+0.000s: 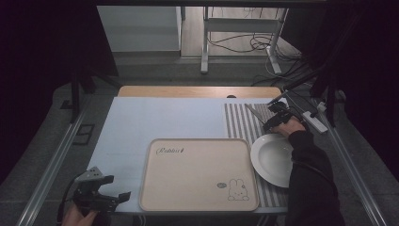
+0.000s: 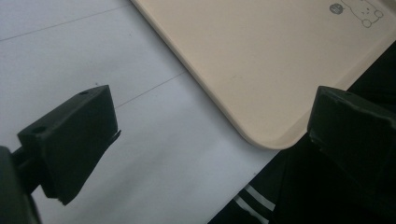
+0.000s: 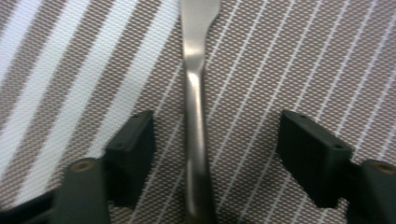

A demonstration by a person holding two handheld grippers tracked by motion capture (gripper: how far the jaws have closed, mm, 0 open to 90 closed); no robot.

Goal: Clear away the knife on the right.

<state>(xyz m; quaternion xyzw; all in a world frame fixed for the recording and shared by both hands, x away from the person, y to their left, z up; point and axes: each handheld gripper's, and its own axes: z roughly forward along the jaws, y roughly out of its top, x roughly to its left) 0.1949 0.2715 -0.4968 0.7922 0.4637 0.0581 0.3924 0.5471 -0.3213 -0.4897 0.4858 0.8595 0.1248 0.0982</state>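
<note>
Left gripper [image 1: 123,195]: jaws wide apart, empty, over the near left corner of the beige tray [image 2: 261,60].
Right gripper [image 3: 212,154]: jaws spread, straddling a metal utensil handle [image 3: 196,140], touching neither jaw.
Handle: on the striped placemat [image 3: 289,56], beyond the white plate [image 1: 275,160].
</note>
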